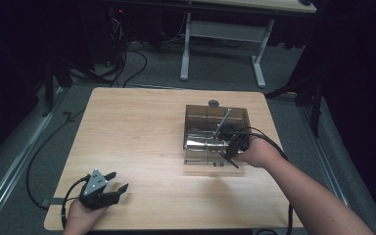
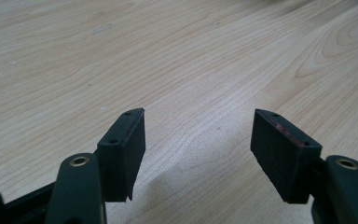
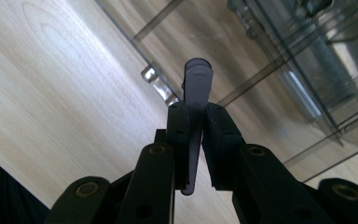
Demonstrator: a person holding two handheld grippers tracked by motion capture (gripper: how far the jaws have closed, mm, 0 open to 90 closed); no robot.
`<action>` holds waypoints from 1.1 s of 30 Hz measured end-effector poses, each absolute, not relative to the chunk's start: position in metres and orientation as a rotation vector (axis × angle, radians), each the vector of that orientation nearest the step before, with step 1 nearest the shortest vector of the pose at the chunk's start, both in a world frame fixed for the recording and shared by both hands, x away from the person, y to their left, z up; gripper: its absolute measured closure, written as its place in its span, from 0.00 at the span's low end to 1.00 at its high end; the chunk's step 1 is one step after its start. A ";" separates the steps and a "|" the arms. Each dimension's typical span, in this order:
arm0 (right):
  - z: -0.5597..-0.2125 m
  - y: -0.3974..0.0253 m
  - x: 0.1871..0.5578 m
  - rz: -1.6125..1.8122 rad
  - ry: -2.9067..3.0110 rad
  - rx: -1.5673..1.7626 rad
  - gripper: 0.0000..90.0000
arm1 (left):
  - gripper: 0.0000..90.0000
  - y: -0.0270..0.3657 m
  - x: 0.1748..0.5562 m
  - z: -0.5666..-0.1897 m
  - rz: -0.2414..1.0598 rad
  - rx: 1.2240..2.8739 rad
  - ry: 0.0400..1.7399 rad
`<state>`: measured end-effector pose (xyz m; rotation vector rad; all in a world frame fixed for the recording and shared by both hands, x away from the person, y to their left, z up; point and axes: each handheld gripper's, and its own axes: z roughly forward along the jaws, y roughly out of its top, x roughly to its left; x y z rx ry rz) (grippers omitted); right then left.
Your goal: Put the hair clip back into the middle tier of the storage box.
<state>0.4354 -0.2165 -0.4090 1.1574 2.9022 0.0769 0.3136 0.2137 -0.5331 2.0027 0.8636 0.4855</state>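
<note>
A smoky transparent box [image 1: 192,111] stands on the right half of the wooden table [image 1: 137,127], with a shiny metal cylinder [image 1: 203,142] and a slanted metal rod [image 1: 223,122] inside. My right gripper [image 1: 230,152] is at the box's near edge, shut on a thin grey stick [image 3: 198,81]. In the right gripper view the stick's rounded tip pokes past the jaws toward the box wall [image 3: 242,56] and a small clear latch [image 3: 158,84]. My left gripper [image 1: 120,180] rests low at the table's near left corner. It is open [image 2: 198,140], with bare wood between the pads.
A small dark round knob [image 1: 214,103] lies just behind the box. Beyond the table stand a white desk frame [image 1: 186,49] and loose cables [image 1: 127,58] on the grey floor. The table's front edge runs close under my left hand.
</note>
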 end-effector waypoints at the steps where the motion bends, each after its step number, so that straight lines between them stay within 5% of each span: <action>1: -0.409 -0.216 0.435 0.077 2.902 1.157 0.90 | 0.40 0.214 0.314 -0.533 0.485 2.003 0.863; 33: -0.426 -0.193 0.469 0.087 2.906 1.096 0.90 | 0.40 0.214 0.314 -0.533 0.480 1.995 0.860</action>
